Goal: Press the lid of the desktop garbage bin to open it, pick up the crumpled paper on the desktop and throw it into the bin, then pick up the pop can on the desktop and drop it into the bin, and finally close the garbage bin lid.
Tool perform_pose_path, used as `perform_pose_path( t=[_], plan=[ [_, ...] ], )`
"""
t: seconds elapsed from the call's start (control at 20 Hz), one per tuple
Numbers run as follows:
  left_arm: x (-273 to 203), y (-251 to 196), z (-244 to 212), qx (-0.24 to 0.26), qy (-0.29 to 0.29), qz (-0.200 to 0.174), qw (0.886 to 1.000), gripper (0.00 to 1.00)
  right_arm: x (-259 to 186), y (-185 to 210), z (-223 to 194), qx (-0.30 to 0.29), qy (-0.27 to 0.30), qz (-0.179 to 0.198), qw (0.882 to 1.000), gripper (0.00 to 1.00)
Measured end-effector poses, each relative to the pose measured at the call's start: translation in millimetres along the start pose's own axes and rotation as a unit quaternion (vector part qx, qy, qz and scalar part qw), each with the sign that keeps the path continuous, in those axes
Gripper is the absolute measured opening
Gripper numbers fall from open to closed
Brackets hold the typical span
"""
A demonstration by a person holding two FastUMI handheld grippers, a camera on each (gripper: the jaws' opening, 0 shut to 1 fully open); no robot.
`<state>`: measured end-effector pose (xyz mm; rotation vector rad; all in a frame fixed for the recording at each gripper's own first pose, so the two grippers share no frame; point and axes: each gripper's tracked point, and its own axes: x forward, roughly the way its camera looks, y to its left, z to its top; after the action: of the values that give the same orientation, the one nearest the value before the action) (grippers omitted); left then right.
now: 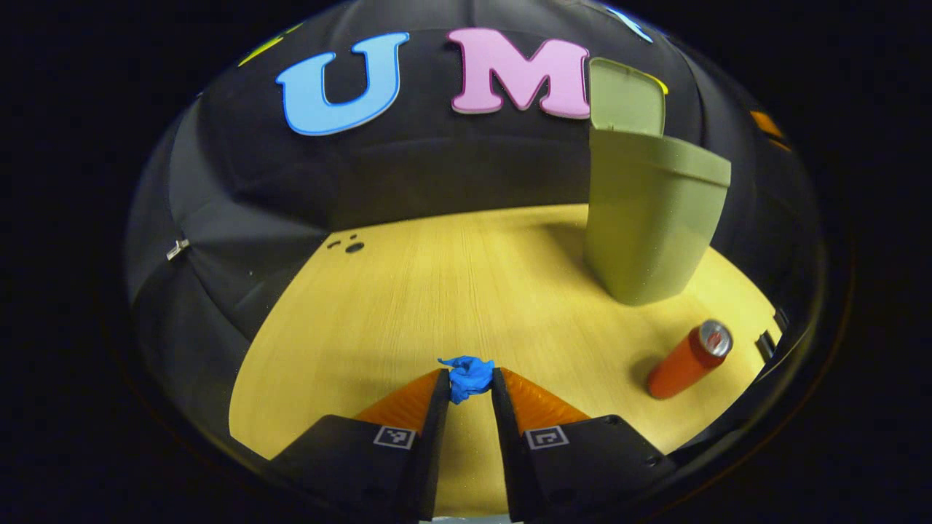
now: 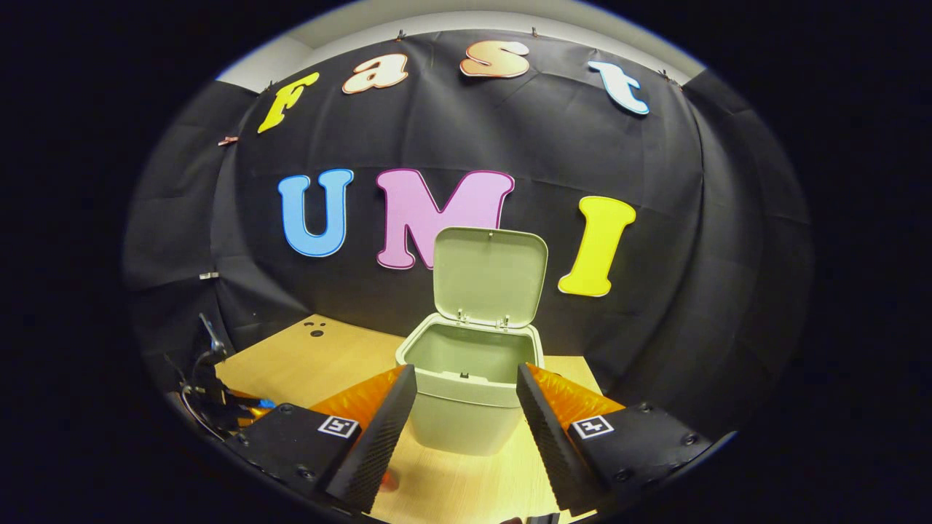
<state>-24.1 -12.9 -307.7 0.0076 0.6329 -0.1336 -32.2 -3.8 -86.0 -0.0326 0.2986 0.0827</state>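
The blue crumpled paper sits pinched between the fingertips of my left gripper, low over the wooden desktop. The green bin stands at the far right with its lid raised. A red pop can with a silver top stands on the desk, to the right of the gripper. In the right gripper view, my right gripper is open and above the desk, facing the bin. The bin's lid stands upright and its inside looks empty. A red sliver shows behind the left finger.
The other gripper and its cables show at the lower left of the right gripper view. Small dark holes mark the far left of the desktop. Black cloth walls close the back and sides.
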Motion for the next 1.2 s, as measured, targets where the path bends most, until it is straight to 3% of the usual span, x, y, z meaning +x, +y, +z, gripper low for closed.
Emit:
perform_pose_path(
  t=[0.25, 0.3, 0.35, 0.4, 0.75, 1.0, 1.05, 1.15, 1.2],
  plan=[
    [-14.2, -21.8, 88.2, -0.021, -0.076, -0.032, 0.996, 0.40, -1.4, 3.8, -11.1, 0.007, 0.011, 0.008, 1.000, 0.90],
    [-16.2, -26.6, 106.4, -0.021, -0.091, -0.039, 0.995, 0.45, -3.1, 6.7, -13.7, 0.010, 0.013, 0.011, 1.000, 0.90],
    [-18.3, -32.1, 124.2, -0.020, -0.105, -0.047, 0.993, 0.40, -2.6, 9.2, -16.4, 0.012, 0.015, 0.013, 1.000, 0.90],
    [-25.7, -40.7, 141.2, -0.017, -0.123, -0.056, 0.991, 0.45, -3.0, 12.1, -19.4, 0.013, 0.018, 0.016, 1.000, 0.90],
    [-32.0, -92.7, 248.9, 0.004, -0.218, -0.114, 0.969, 0.40, -4.6, 24.5, -37.6, 0.012, 0.034, 0.029, 0.999, 0.90],
    [-27.4, -137.4, 289.7, 0.034, -0.251, -0.154, 0.955, 0.40, -1.9, 21.9, -46.8, 0.020, 0.039, 0.027, 0.999, 0.90],
    [-26.5, -146.1, 293.5, 0.039, -0.254, -0.161, 0.953, 0.36, -2.7, 21.3, -48.3, 0.022, 0.040, 0.025, 0.999, 0.92],
    [-24.1, -163.3, 301.2, 0.048, -0.260, -0.180, 0.948, 0.40, -4.1, 19.9, -51.8, 0.026, 0.042, 0.022, 0.999, 0.93],
    [-22.1, -172.7, 301.9, 0.053, -0.261, -0.188, 0.945, 0.36, -4.9, 19.6, -53.9, 0.028, 0.044, 0.022, 0.998, 0.93]
  ],
)
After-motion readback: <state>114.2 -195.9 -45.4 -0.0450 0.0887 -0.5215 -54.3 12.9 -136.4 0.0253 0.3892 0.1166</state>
